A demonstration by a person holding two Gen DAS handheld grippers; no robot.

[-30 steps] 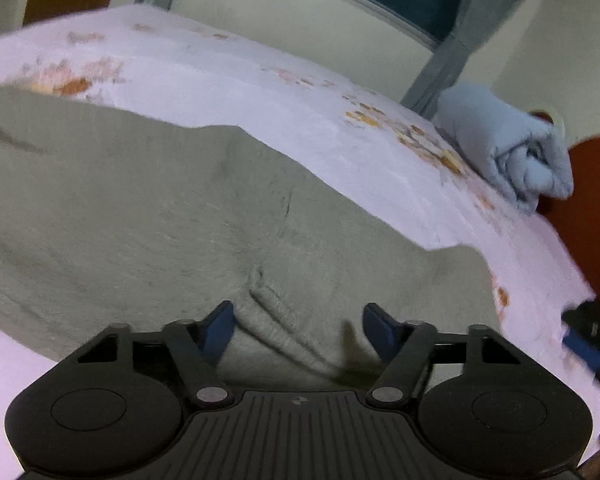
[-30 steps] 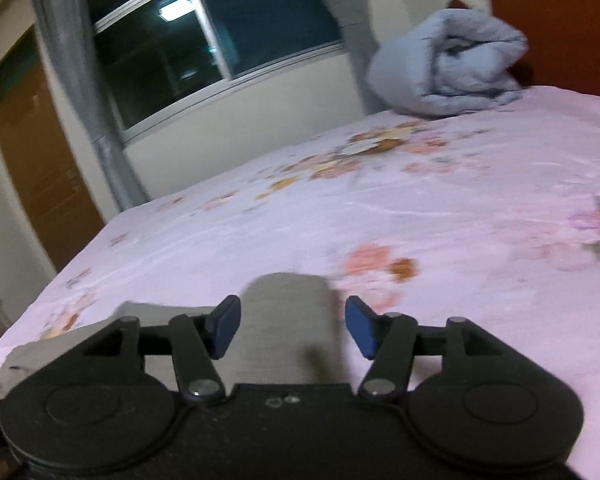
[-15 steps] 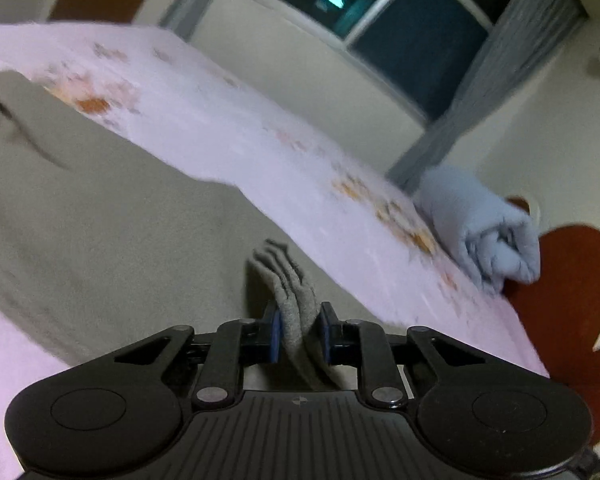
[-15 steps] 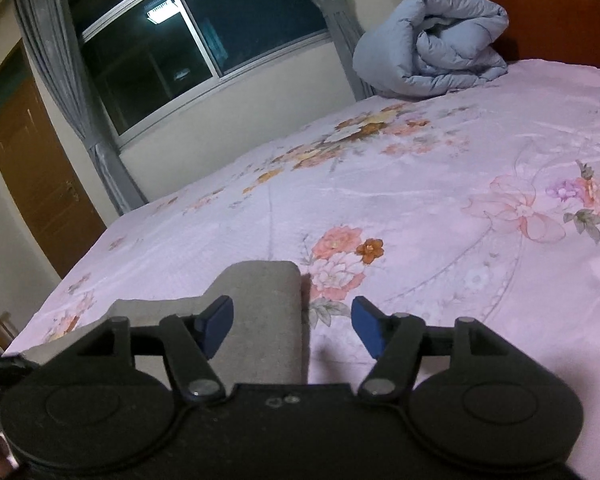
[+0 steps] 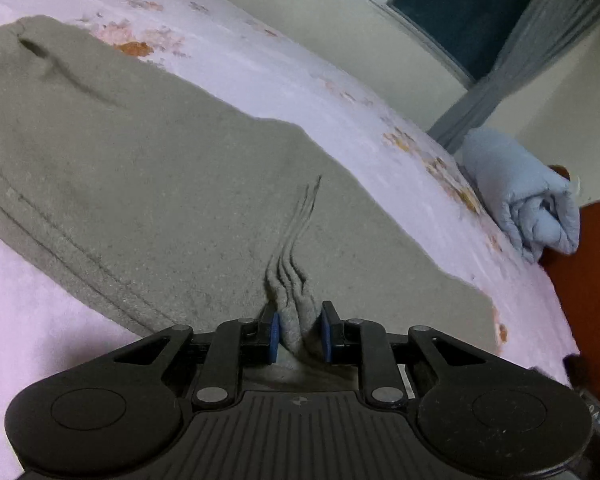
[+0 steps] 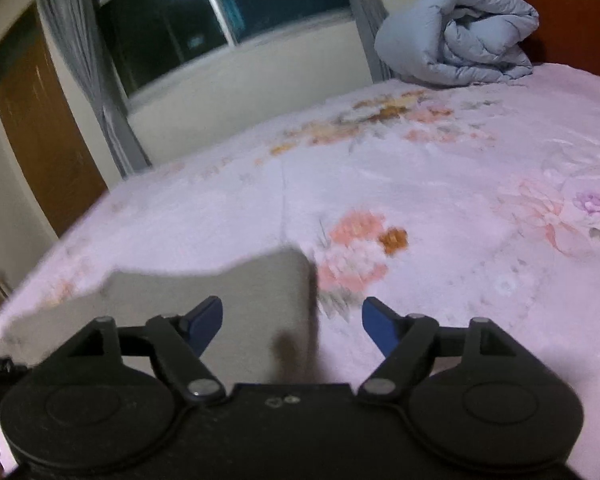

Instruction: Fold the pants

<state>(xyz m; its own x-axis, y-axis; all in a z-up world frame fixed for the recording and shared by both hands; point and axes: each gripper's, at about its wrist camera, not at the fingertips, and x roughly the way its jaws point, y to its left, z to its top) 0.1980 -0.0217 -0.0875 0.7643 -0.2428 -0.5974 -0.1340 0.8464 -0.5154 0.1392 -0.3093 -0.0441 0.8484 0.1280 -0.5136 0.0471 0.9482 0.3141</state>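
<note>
Grey-green pants (image 5: 148, 168) lie spread across the pink floral bed sheet (image 5: 284, 68). My left gripper (image 5: 299, 332) is shut on a pinched ridge of the pants' near edge, with folds running away from the jaws. In the right wrist view the leg end of the pants (image 6: 256, 304) lies on the sheet. My right gripper (image 6: 292, 318) is open just above that leg end, its left fingertip over the cloth and its right fingertip over the bare sheet (image 6: 440, 200).
A rolled light-blue quilt (image 6: 460, 36) lies at the head of the bed beside the red-brown headboard (image 6: 572, 12); it also shows in the left wrist view (image 5: 528, 208). A window with grey curtains (image 6: 84, 60) and a wooden door (image 6: 40, 128) are beyond the bed.
My left gripper closed on the pants' edge a second ago and still holds the bunched cloth. My right gripper stays open and has shifted slightly over the leg end.
</note>
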